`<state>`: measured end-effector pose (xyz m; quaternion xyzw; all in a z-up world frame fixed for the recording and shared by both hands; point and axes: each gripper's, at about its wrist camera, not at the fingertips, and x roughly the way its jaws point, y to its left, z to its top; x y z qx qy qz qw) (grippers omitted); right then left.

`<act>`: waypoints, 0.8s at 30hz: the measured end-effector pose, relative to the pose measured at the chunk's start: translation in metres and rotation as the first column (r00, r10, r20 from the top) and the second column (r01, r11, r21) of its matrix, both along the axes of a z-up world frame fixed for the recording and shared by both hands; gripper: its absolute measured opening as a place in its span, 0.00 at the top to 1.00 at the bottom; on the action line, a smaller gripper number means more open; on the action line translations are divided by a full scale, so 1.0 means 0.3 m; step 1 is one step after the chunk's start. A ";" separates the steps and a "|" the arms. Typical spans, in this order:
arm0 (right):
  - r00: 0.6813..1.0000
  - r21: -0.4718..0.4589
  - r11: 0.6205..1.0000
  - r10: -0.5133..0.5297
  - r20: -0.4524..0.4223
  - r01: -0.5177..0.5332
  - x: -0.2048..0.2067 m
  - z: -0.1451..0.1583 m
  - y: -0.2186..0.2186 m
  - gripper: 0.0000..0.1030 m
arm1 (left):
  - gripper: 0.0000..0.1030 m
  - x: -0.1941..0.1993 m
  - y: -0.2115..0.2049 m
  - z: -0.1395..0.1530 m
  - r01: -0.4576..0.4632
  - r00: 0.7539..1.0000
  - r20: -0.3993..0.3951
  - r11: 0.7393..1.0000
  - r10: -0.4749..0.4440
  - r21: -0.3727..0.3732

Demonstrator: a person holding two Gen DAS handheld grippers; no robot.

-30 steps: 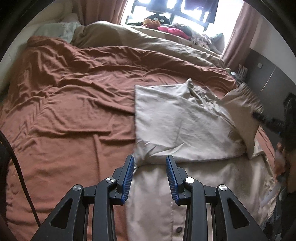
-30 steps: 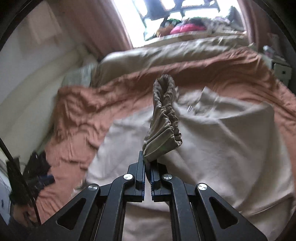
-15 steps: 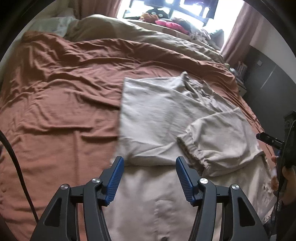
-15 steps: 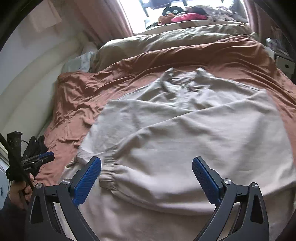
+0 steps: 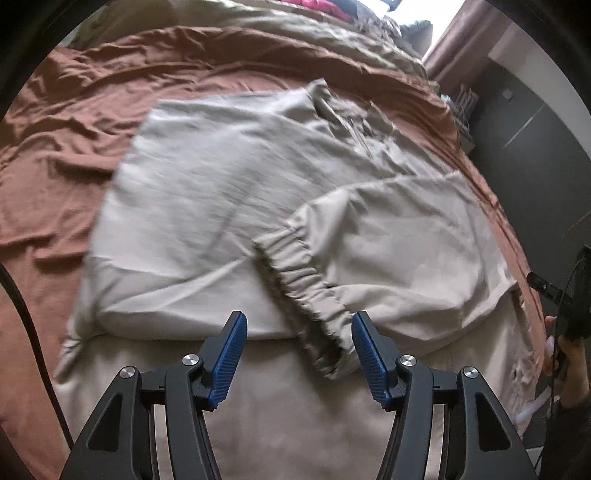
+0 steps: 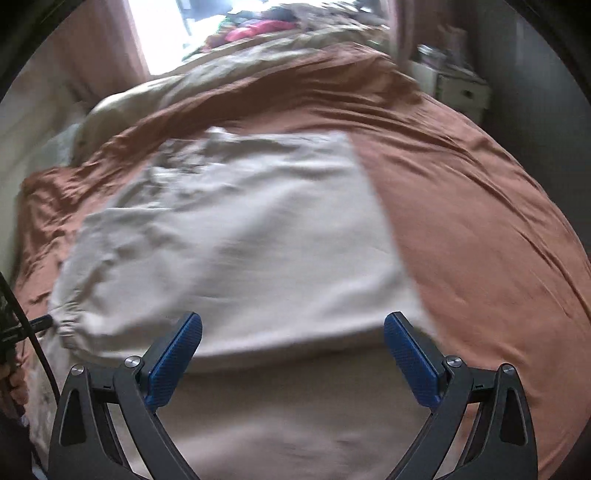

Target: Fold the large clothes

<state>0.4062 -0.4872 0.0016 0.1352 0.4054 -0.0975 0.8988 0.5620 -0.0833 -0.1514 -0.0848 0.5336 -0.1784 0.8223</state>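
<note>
1 beige garment (image 5: pixel 229 206), 1 rust bedsheet (image 5: pixel 74 155), 2 grippers: left (image 5: pixel 298 354), right (image 6: pixel 293 356).

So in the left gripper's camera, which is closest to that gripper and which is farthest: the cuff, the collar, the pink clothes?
1. Cuff, just ahead of the jaws.
2. Collar, mid-bed, right of centre.
3. Pink clothes, far end, top edge.

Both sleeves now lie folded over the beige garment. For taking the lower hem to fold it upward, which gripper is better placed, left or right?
Probably the right gripper: open wide over plain lower cloth of the beige garment. The left gripper, also open, has the sleeve cuff lying between its fingers.
</note>
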 end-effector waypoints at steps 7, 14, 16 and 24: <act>0.987 0.043 0.989 -0.135 -0.083 0.139 -0.032 -0.107 -0.109 0.09 | 0.41 0.046 -0.111 -0.073 0.030 0.998 -0.048 0.998 -0.028 0.050; 0.976 0.008 0.979 -0.204 -0.080 0.205 -0.002 -0.142 -0.119 0.14 | 0.47 0.085 -0.146 -0.072 0.021 0.999 -0.033 0.995 -0.018 0.093; 0.973 0.019 0.975 -0.219 -0.076 0.221 0.005 -0.141 -0.127 0.14 | 0.48 0.103 -0.157 -0.075 0.016 0.999 -0.036 0.994 -0.012 0.105; 0.990 0.080 0.987 -0.136 -0.046 0.140 -0.020 -0.096 -0.078 0.14 | 0.60 0.185 -0.170 -0.088 0.005 1.000 -0.014 0.991 -0.003 0.132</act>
